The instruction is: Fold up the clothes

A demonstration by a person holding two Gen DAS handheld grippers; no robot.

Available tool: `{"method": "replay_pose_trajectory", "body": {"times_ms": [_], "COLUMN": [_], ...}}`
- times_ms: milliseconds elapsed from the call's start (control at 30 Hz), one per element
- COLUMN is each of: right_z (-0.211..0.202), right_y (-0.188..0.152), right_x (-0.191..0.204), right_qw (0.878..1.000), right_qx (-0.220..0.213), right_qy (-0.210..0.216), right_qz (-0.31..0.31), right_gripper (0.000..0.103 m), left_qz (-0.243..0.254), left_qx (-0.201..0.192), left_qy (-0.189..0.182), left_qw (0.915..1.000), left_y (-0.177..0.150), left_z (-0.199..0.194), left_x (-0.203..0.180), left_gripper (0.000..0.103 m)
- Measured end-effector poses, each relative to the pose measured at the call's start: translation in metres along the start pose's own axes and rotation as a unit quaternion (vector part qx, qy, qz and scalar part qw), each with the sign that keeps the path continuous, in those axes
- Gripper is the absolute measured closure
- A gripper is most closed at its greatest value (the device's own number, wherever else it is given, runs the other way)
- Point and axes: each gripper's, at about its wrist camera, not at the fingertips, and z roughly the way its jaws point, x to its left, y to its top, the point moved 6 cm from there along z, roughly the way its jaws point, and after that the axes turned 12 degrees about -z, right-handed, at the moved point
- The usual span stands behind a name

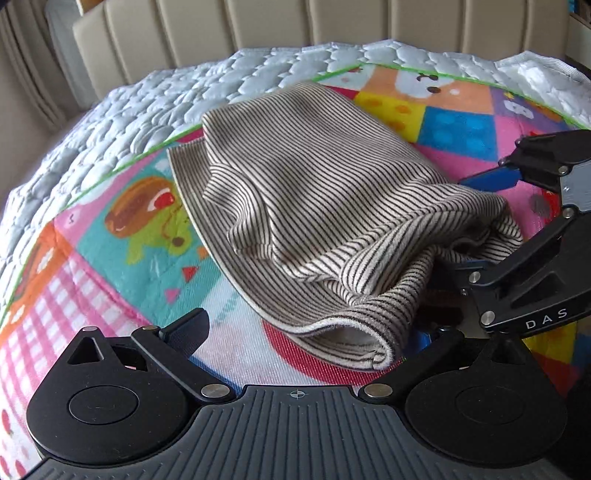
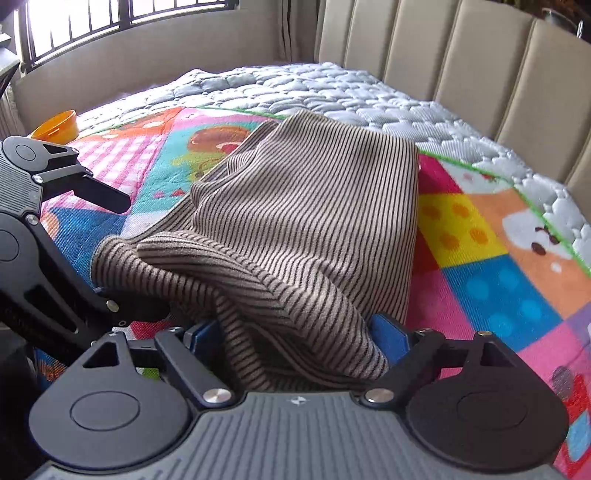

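Observation:
A beige garment with thin dark stripes [image 1: 306,206] lies partly folded on a colourful cartoon mat [image 1: 110,258]; it also shows in the right wrist view [image 2: 306,221]. My left gripper [image 1: 314,332] is open, its fingers spread wide on either side of the garment's near folded edge. My right gripper [image 2: 295,339] is open too, and a bunched fold of the garment lies between its blue-padded fingers [image 2: 391,336]. The right gripper shows at the right of the left wrist view [image 1: 517,236], the left gripper at the left of the right wrist view [image 2: 74,229]. The two grippers are close together.
The mat lies on a white quilted mattress [image 1: 147,110] with a beige padded headboard [image 2: 461,66] behind. An orange bowl [image 2: 57,125] sits at the mat's far left corner. A barred window [image 2: 92,18] is at the back left.

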Motion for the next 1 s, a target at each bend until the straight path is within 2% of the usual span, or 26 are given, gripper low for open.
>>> {"method": "replay_pose_trajectory", "body": {"times_ms": [133, 233, 333, 500, 633, 767, 867, 967, 1000], "right_z": [-0.007, -0.008, -0.011, -0.022, -0.026, -0.020, -0.010, 0.008, 0.013], "right_y": [0.004, 0.004, 0.006, 0.010, 0.010, 0.006, 0.002, 0.002, 0.005], "right_x": [-0.003, -0.005, -0.002, 0.014, 0.028, 0.049, 0.067, 0.075, 0.073], "right_qw": [1.000, 1.000, 1.000, 0.996, 0.990, 0.973, 0.948, 0.927, 0.925], "right_qx": [-0.013, -0.014, -0.023, -0.047, -0.058, -0.060, -0.064, -0.055, -0.055], "right_qy": [-0.011, -0.009, -0.004, -0.018, -0.040, -0.061, -0.086, -0.121, -0.134], "right_qz": [-0.006, -0.005, -0.010, -0.068, -0.124, -0.215, -0.301, -0.350, -0.352], "right_gripper": [0.017, 0.016, 0.016, 0.015, 0.013, 0.012, 0.009, 0.009, 0.009], "left_qz": [-0.001, -0.017, -0.022, -0.053, -0.103, -0.123, -0.130, -0.156, -0.169], "left_qx": [-0.015, -0.001, 0.014, 0.002, -0.004, -0.002, -0.002, 0.002, 0.004], "left_qy": [0.003, 0.002, 0.029, 0.068, 0.076, 0.076, 0.074, 0.060, 0.053], "left_qw": [0.9999, 0.9998, 0.9992, 0.9962, 0.9918, 0.9895, 0.9887, 0.9859, 0.9841], "left_y": [0.003, 0.002, -0.001, 0.005, 0.010, 0.012, 0.013, 0.013, 0.014], "left_z": [-0.006, -0.003, 0.004, 0.006, 0.003, 0.003, 0.004, 0.006, 0.007], "left_x": [0.001, 0.006, 0.012, 0.027, 0.043, 0.049, 0.050, 0.053, 0.055], "left_gripper": [0.000, 0.000, 0.000, 0.000, 0.000, 0.000, 0.000, 0.000, 0.000]}}
